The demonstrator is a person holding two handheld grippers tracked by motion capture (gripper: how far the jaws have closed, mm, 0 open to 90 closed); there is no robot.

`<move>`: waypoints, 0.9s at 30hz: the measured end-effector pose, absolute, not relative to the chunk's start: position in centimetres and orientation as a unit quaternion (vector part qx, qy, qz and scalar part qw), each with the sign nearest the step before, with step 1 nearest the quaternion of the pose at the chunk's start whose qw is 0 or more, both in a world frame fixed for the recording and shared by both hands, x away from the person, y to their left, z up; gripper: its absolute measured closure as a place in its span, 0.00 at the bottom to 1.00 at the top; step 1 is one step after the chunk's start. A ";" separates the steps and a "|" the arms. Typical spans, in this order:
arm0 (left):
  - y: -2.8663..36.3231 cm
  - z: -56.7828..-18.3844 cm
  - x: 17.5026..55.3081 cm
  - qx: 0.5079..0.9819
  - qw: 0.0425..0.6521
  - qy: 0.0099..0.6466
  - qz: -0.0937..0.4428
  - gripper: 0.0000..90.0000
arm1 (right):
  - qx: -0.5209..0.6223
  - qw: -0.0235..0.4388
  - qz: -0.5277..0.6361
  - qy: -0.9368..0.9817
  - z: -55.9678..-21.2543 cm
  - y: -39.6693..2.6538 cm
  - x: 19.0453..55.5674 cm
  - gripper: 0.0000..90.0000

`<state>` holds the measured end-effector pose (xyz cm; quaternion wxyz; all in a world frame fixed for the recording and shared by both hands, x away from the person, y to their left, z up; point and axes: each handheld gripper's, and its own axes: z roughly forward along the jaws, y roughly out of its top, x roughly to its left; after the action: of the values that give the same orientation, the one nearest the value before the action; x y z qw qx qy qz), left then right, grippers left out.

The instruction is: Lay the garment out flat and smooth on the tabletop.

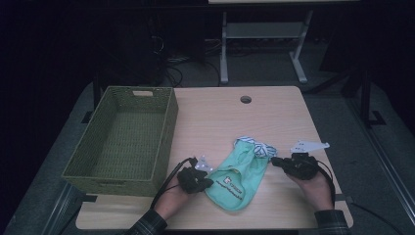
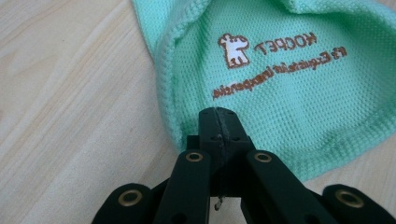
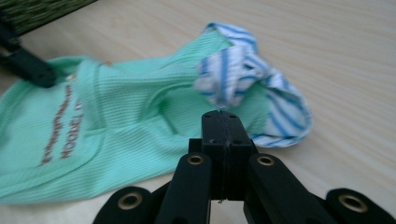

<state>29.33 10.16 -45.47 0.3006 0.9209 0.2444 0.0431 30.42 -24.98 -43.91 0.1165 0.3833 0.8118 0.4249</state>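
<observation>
We see a small mint-green knitted garment (image 1: pixel 238 177) with a blue-and-white striped collar lying on the pale wooden table, near its front edge and just right of the woven green basket. It lies flat but rumpled, its rounded hem toward the person and the striped collar (image 1: pixel 257 146) bunched at the far end. The left gripper view shows its fine mesh knit (image 2: pixel 299 88), a ribbed edge and a brown embroidered emblem with lettering. In the right gripper view we see the green body creased (image 3: pixel 130 116) and the collar (image 3: pixel 252 79) folded over itself.
</observation>
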 end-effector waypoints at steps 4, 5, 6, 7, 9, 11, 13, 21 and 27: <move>10.2 -45.5 29.4 0.920 0.302 0.246 0.042 0.99 | 0.373 0.106 0.424 0.819 -44.1 -24.4 29.6 0.99; 10.2 -45.5 29.3 0.920 0.302 0.246 0.042 0.99 | 0.372 0.104 0.423 0.820 -44.2 -24.3 29.4 0.99; 10.2 -45.5 29.3 0.920 0.302 0.246 0.042 1.00 | 0.370 0.105 0.422 0.821 -44.3 -24.2 29.3 0.97; 10.2 -45.5 29.3 0.920 0.302 0.246 0.042 0.99 | 0.371 0.103 0.421 0.821 -44.4 -24.1 29.2 0.97; 10.2 -45.5 29.3 0.920 0.303 0.245 0.042 0.99 | 0.375 0.094 0.418 0.822 -44.6 -23.9 29.1 0.96; 10.1 -45.5 29.4 0.920 0.302 0.245 0.042 0.99 | 0.372 0.087 0.417 0.825 -44.8 -23.5 29.2 0.96; 10.1 -45.5 29.4 0.920 0.302 0.245 0.042 0.99 | 0.366 0.076 0.414 0.830 -45.1 -22.7 29.1 0.96; 10.1 -45.5 29.3 0.921 0.300 0.245 0.044 0.99 | 0.332 0.053 0.389 0.858 -46.2 -19.8 28.0 0.99; 10.1 -45.5 29.3 0.921 0.300 0.247 0.045 1.00 | 0.330 0.048 0.366 0.869 -46.8 -19.3 27.5 1.00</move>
<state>29.29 10.09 -45.47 0.2995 0.9206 0.2467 0.0446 27.50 -19.34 -46.83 0.0478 0.3301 0.8690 0.3656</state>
